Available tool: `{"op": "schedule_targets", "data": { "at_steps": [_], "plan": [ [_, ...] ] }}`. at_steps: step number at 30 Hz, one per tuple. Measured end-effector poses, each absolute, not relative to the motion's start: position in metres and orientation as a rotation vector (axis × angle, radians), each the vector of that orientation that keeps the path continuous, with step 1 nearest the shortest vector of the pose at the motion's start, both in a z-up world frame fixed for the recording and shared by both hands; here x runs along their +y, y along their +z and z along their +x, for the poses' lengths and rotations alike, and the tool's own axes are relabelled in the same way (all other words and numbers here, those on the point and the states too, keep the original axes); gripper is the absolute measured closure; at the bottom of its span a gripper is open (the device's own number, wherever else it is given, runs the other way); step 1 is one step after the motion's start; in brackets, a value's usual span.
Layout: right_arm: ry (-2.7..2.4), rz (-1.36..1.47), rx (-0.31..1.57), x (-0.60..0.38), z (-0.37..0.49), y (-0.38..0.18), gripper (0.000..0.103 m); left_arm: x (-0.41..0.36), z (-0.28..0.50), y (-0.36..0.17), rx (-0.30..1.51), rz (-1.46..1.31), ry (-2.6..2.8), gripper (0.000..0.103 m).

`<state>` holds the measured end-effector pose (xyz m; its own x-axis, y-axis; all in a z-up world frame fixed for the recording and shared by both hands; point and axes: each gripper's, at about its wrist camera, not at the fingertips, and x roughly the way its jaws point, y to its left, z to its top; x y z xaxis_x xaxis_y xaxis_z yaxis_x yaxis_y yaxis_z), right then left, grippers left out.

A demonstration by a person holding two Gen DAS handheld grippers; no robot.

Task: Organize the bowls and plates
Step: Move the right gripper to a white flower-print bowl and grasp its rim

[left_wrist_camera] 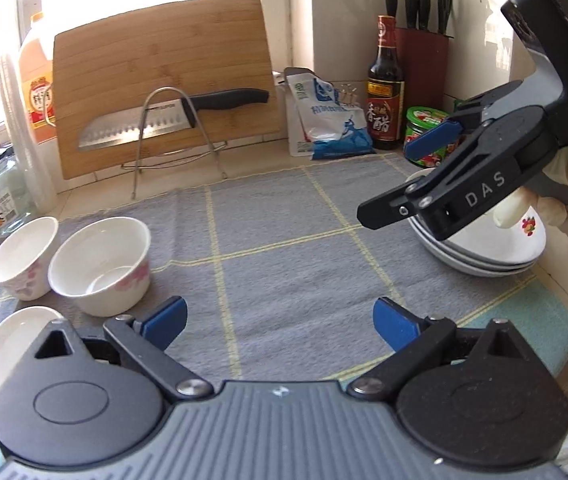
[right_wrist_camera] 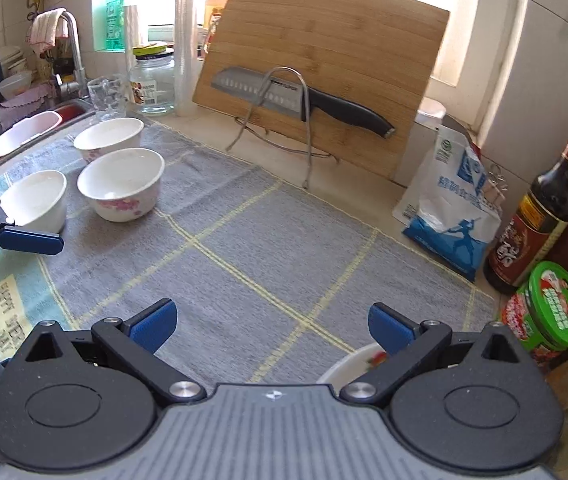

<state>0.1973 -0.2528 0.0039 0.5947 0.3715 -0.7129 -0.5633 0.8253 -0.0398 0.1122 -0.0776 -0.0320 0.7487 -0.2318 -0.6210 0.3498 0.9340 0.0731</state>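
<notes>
Three white bowls with pink flowers stand on the grey cloth at the left: one (left_wrist_camera: 99,264), one (left_wrist_camera: 23,256), and one (left_wrist_camera: 3,348) partly hidden behind my left gripper (left_wrist_camera: 279,324). That gripper is open over bare cloth with nothing between its pads. A stack of shallow white plates (left_wrist_camera: 484,256) sits at the right. My right gripper (left_wrist_camera: 404,176) hovers over the stack, held by a gloved hand, open and holding nothing. In the right wrist view my right gripper (right_wrist_camera: 271,326) is open above the cloth, a plate rim (right_wrist_camera: 344,364) shows under it, and the bowls (right_wrist_camera: 121,184) stand far left.
A wooden cutting board (left_wrist_camera: 163,80) leans on the back wall, with a knife (left_wrist_camera: 163,120) on a wire rack in front of it. A salt bag (left_wrist_camera: 332,120), a vinegar bottle (left_wrist_camera: 384,92), a green-lidded jar (right_wrist_camera: 552,312) and a knife block stand at the right. A sink (right_wrist_camera: 23,132) and a glass jar (right_wrist_camera: 151,84) are at the left.
</notes>
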Motion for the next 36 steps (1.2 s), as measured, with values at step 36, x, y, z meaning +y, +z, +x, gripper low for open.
{"op": "schedule_targets", "data": {
  "at_steps": [36],
  "plan": [
    [0.916,-0.162,0.857,-0.022,0.200,-0.035,0.022,0.113,0.109,-0.082,0.640,0.269,-0.345,0.011]
  ]
}}
